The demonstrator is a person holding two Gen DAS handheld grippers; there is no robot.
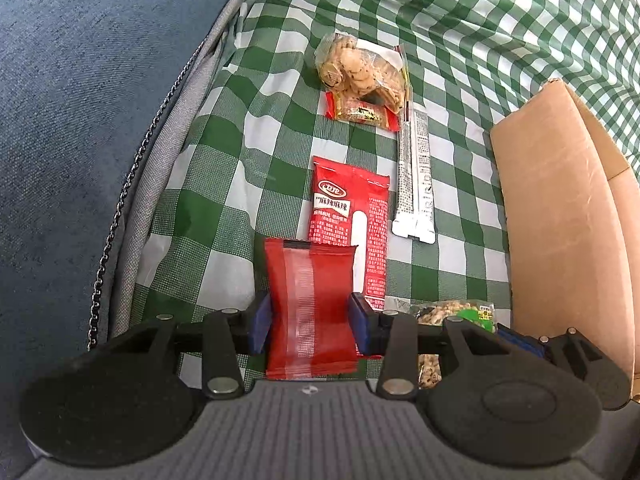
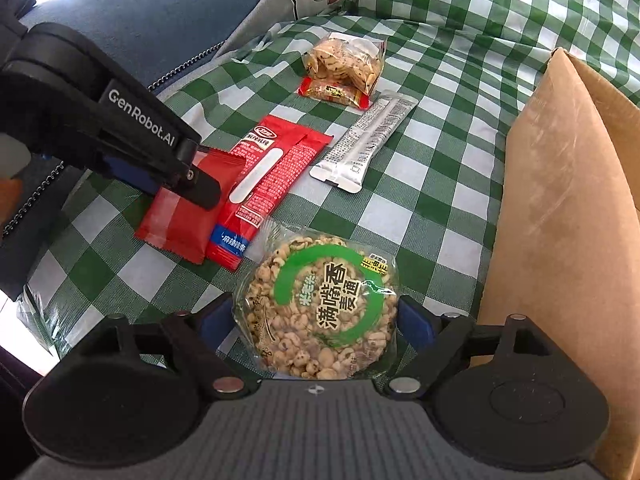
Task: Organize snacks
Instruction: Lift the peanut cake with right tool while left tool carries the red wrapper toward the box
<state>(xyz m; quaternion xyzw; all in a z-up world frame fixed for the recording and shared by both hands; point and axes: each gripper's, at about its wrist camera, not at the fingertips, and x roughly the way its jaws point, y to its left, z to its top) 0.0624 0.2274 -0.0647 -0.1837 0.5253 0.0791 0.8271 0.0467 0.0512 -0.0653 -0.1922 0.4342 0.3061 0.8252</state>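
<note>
Six snack packets on checked cloth (image 2: 440, 184), beside one cardboard box (image 2: 560, 208). Left claw (image 1: 310, 320) clamped on plain red packet (image 1: 310, 300); right claw (image 2: 316, 320) clamped on round puffed-grain packet (image 2: 320, 304).

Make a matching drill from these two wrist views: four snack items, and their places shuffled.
Items:
1. plain red packet
2. round puffed-grain cake
3. silver sachet
4. clear bag of biscuits

Places:
A. farthest away on the checked cloth, overlapping a small red wrapper
B. between the left gripper fingers
C. lying alone between the printed red pack and the cardboard box
D. between the right gripper fingers

Pairs: 1-B, 2-D, 3-C, 4-A
</note>
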